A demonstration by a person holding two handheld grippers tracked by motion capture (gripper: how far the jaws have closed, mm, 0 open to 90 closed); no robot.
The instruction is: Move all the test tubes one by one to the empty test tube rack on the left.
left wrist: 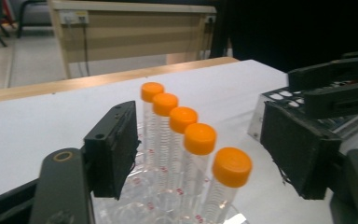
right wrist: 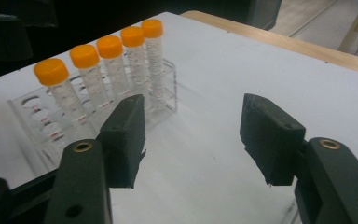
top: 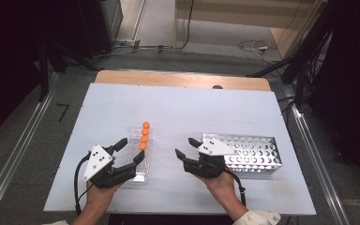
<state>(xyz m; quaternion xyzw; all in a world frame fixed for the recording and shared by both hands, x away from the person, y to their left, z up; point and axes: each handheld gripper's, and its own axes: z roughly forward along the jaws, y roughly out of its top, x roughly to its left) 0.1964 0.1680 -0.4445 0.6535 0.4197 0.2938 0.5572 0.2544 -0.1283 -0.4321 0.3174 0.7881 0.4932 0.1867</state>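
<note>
A clear plastic rack stands left of the table's middle with a row of several orange-capped tubes upright in it. My left gripper sits at the rack's near end. In the left gripper view the nearest tube stands between the wide jaws of my left gripper, and neither pad touches it. My right gripper rests to the right of the rack, open over bare white surface. In the right gripper view the space between the jaws of my right gripper holds nothing, with the tubes and rack beyond to the left.
A perforated metal rack with no tubes in it lies at the right, just behind my right hand. The white board covers a wooden table. Cables and dark stands surround the table on the floor.
</note>
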